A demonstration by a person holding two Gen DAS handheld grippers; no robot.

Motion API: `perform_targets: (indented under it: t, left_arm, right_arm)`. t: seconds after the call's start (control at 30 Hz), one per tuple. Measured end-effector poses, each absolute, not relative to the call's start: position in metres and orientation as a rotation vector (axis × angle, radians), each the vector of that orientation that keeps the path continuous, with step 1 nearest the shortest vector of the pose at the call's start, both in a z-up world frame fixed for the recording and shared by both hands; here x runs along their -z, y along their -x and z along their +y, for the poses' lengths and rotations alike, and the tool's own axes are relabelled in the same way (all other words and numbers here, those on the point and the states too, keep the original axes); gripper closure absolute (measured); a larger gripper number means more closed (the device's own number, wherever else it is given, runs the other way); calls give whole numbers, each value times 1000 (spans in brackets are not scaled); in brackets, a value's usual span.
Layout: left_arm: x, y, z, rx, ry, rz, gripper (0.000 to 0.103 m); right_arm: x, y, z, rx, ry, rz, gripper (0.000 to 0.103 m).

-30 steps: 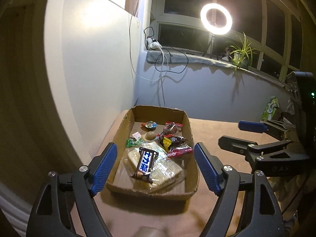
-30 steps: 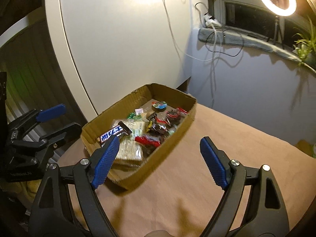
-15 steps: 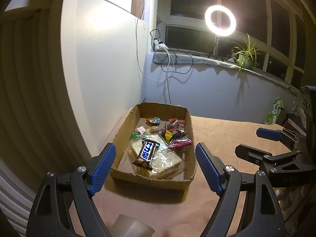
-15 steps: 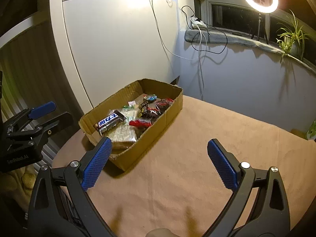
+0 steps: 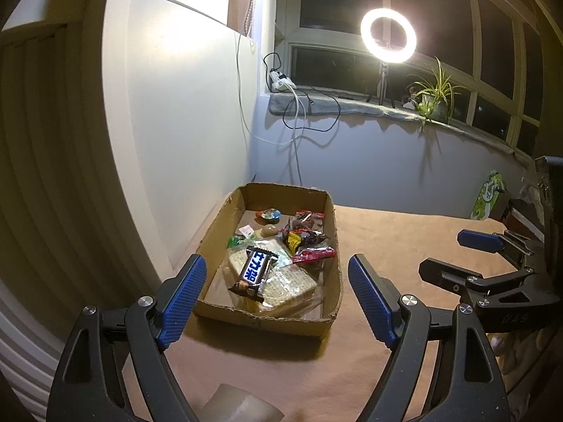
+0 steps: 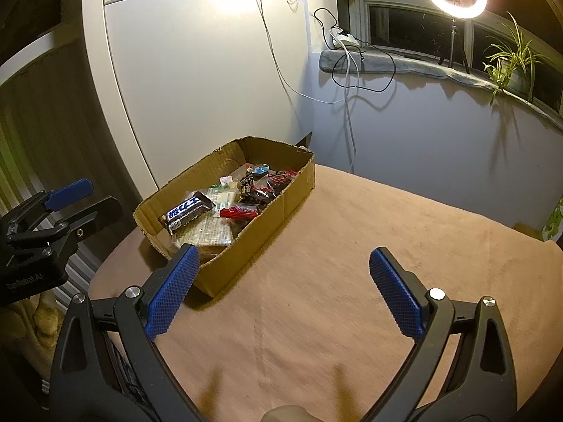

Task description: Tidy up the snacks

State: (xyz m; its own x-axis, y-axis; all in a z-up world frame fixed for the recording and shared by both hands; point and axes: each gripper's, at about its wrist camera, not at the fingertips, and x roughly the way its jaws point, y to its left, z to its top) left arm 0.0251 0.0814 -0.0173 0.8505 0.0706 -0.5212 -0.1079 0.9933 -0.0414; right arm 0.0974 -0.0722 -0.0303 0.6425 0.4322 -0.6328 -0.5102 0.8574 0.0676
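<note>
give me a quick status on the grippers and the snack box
Left gripper open, empty. Right gripper open, empty, jaws just widened. Cardboard box holds all visible snacks, chocolate bar on top. Nothing blocking.

Home room: windowsill plant, ring light

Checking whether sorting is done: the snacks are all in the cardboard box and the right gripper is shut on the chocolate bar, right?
Not quite. The right gripper is open and empty; the chocolate bar lies in the cardboard box, as the right wrist view shows.
</note>
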Motion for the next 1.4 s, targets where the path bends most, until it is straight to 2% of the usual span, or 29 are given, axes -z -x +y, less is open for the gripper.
perform_targets:
  t: [1.4]
  left_arm:
    - [15, -17, 75, -82, 57, 525, 20]
  right_arm:
    - [36, -89, -68, -538, 119, 690, 4]
